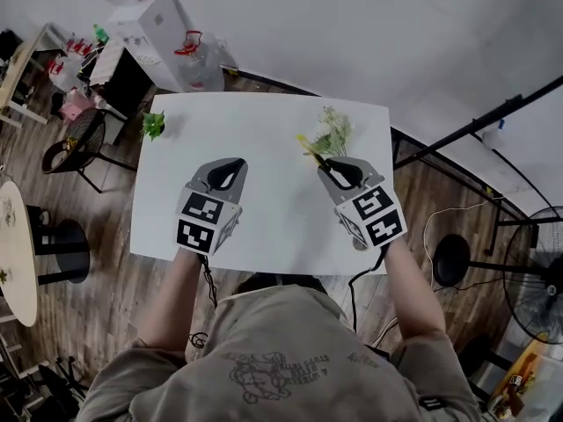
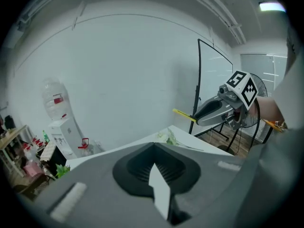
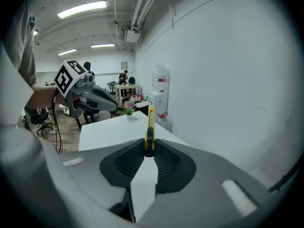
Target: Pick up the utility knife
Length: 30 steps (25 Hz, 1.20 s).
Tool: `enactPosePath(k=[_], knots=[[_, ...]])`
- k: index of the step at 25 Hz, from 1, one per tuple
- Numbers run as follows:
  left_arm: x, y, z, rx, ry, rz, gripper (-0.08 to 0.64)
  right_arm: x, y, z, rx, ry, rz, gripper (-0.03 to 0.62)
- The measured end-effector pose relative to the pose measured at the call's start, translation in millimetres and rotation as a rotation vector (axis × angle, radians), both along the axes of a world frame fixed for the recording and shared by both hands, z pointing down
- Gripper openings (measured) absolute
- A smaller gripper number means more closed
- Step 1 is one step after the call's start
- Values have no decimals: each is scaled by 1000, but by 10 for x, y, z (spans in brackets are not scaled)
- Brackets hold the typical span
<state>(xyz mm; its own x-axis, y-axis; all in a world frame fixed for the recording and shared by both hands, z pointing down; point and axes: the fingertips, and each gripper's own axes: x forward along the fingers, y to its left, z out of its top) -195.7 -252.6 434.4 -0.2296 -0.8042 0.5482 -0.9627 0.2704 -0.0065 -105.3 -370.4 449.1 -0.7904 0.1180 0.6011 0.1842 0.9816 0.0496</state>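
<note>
The yellow and black utility knife sticks out from between the tips of my right gripper, which is shut on it and held up above the white table. From the head view the knife points away from me, up and to the left, out of the right gripper. My left gripper hovers over the table's left half, jaws shut with nothing between them. The left gripper view also catches the right gripper carrying the knife.
A spray of pale flowers lies on the table just beyond the right gripper. A small green plant stands at the table's far left corner. A water dispenser and chairs are left of the table, a fan on the right.
</note>
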Motion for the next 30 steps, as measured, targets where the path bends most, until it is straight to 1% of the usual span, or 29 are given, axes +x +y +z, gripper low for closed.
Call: enactPosePath(k=[8,12,13,15,18,22,26,30], knots=[[100,31,-916,157,-89,19,0,147,31,-1103,24,-282,97,92],[131,64,-1334,248,-147,24,0,313,35,-1607,-59,-435,149,92],[128,77,-1421,272,-161,20,0,363,26,-1715,-66,-468,161,92],[120,112,-1562,310,-183,11,0,469,-8,-1885,-49,-514,192,92],[129,158,-1678,338,-193,12,0,624,-72,-2082,-36,-576,248,92],[171,230,-1697,343,-181,17,0,818,-127,-2207,-42,-628,319,91],[202,271,-1632,329,-165,17,0,909,-141,-2125,-54,-607,340,89],[192,282,-1636,327,-157,18,0,881,-132,-2062,-70,-583,338,91]])
